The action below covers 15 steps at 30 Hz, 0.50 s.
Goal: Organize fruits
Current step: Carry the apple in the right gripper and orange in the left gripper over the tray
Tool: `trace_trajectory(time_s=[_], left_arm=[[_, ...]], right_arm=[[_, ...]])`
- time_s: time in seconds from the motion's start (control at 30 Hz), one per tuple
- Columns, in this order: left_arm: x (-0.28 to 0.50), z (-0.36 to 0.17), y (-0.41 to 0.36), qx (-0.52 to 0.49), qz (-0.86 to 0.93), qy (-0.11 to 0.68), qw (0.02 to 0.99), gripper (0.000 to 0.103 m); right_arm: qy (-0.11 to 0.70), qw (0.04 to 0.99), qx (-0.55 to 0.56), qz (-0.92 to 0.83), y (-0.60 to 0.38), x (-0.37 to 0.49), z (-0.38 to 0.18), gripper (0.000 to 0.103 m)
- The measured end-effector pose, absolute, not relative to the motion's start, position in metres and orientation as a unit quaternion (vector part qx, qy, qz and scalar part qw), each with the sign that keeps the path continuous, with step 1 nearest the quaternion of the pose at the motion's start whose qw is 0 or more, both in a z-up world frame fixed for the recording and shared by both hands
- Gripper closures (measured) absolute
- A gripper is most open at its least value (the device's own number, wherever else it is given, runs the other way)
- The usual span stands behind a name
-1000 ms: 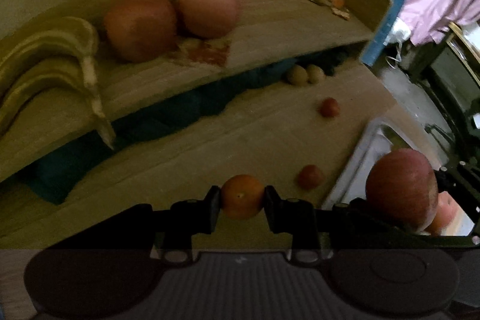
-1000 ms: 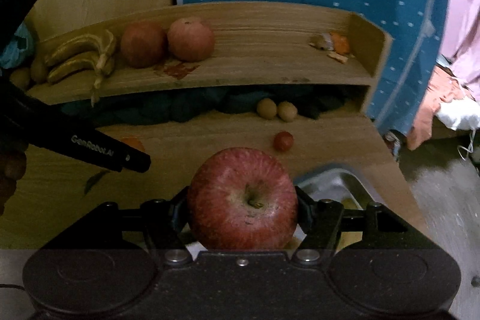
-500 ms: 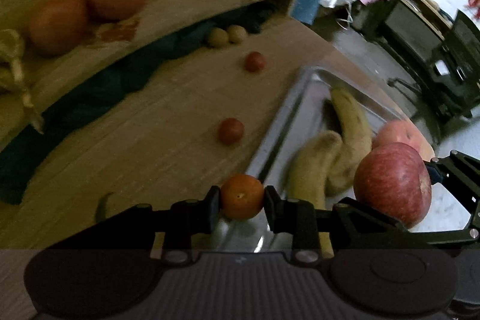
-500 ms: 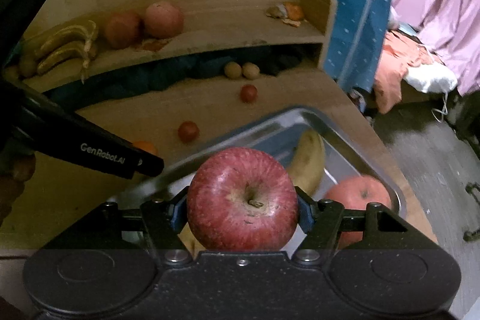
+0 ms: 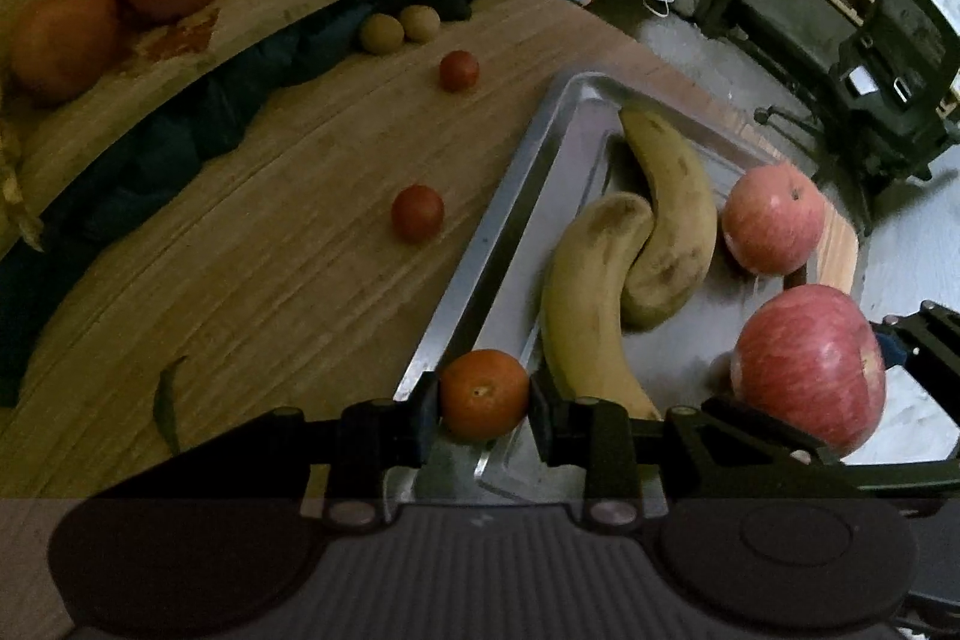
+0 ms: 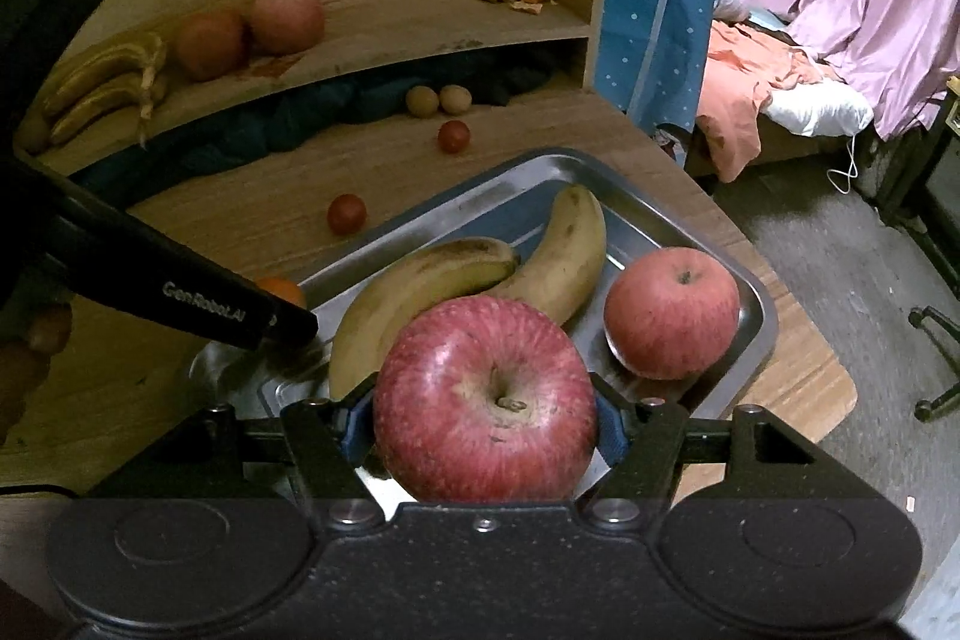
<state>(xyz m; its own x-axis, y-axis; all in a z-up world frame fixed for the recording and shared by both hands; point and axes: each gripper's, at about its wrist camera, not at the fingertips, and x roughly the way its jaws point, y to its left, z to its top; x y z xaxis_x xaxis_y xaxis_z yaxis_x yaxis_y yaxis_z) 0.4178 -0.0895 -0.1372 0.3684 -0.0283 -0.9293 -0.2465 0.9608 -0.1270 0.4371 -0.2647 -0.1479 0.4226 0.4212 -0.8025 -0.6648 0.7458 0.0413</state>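
Both views have swung from the shelf [image 6: 420, 10] to the tray [image 5: 510, 196], now filling lower centre; the orange [image 5: 485, 394] has come over its near rim; the apple [image 6: 485, 397] over its floor.

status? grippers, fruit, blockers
Left gripper shut on orange. Right gripper shut on red apple. Both over tray; bananas, another apple inside.

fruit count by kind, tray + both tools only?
Bananas: 2, on the tray
Apples: 2: one on the tray, one in the right tool
Oranges: 1, in the left tool
Total: 5
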Motion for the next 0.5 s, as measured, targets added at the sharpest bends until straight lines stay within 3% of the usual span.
trace_trajectory(time_s=[0.5], left_arm=[[0.417,-0.143,-0.092,-0.126,0.061,0.57,0.81,0.068]], right_arm=[[0.427,0.821,-0.153,0.346,-0.252,0.447,-0.157,0.034]])
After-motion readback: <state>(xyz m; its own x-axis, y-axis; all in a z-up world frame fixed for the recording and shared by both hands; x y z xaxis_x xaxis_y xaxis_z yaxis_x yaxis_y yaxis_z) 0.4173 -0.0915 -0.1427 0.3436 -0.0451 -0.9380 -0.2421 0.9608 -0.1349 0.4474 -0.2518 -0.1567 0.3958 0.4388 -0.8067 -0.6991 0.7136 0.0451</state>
